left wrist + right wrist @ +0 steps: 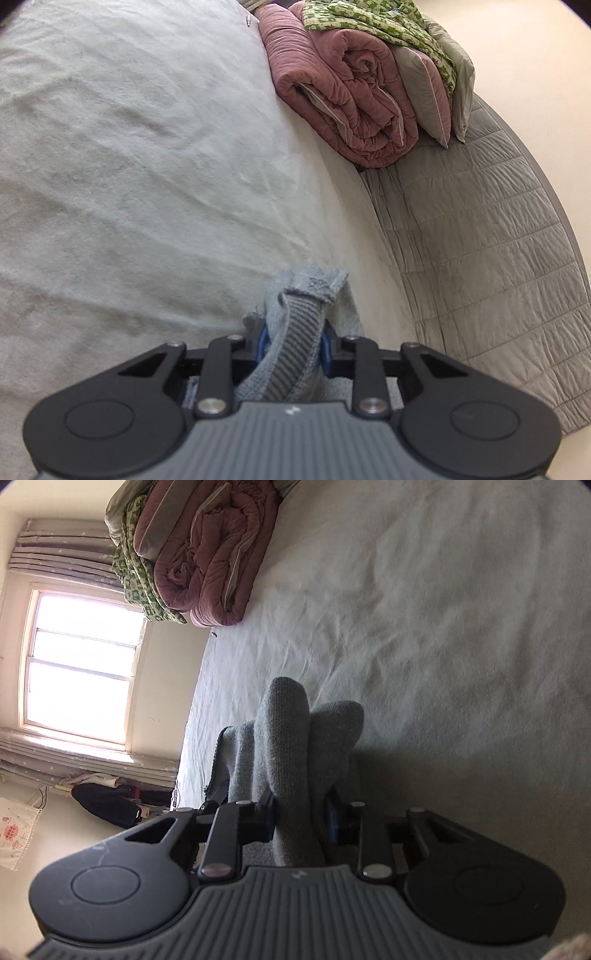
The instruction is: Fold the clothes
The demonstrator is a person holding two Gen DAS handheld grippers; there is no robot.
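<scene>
1. We have our left gripper [291, 343] pinching a ribbed hem of the grey garment [306, 295].
2. Our right gripper [301, 812] clamps bunched folds of the same grey knit.
3. Lifted over the bed [129, 166], it looks barely started; laying flat and folding remain.
4. Beyond lies a pink quilt [332, 85].
</scene>
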